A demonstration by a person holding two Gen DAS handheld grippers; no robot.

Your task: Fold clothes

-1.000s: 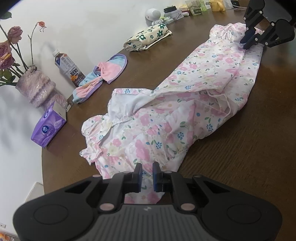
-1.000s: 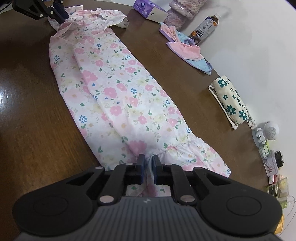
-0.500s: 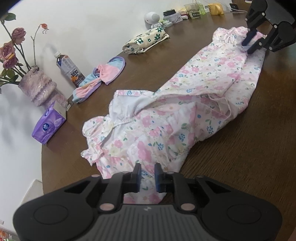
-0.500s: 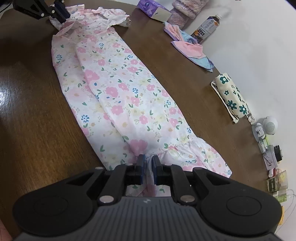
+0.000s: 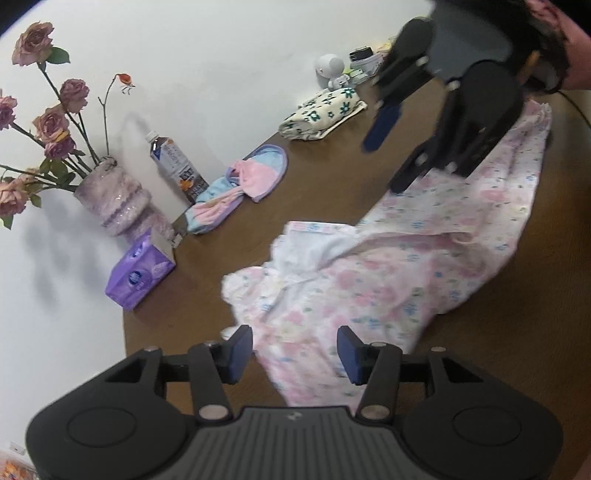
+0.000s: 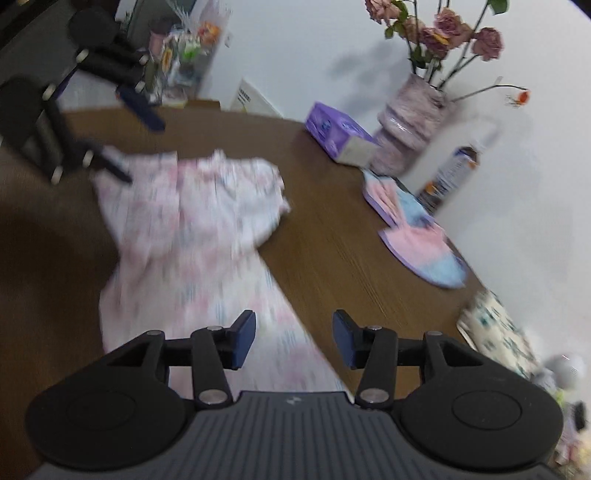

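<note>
A pink floral dress (image 5: 388, 266) lies lengthwise on the brown table (image 5: 325, 173), its white-lined top rumpled. In the left wrist view my left gripper (image 5: 295, 350) hovers just above the near end of the dress. Its jaws are opening, and the pads do not touch the cloth. My right gripper (image 5: 393, 155) hangs over the far half of the dress, also opening, with nothing between its fingers. The blurred right wrist view shows the dress (image 6: 192, 229) under my right gripper (image 6: 293, 339), and my left gripper (image 6: 135, 142) above the far end.
Along the wall stand a vase of roses (image 5: 110, 199), a purple tissue box (image 5: 138, 277), a drink bottle (image 5: 177, 166), a pink and blue cloth (image 5: 243, 184), a floral pouch (image 5: 325, 110) and small gadgets (image 5: 332, 70). A person's sleeve (image 5: 550, 33) holds the right gripper.
Both grippers went from shut on the dress ends to open, letting the cloth go. The right gripper has swept along the dress toward the left one. The left has lifted slightly.
</note>
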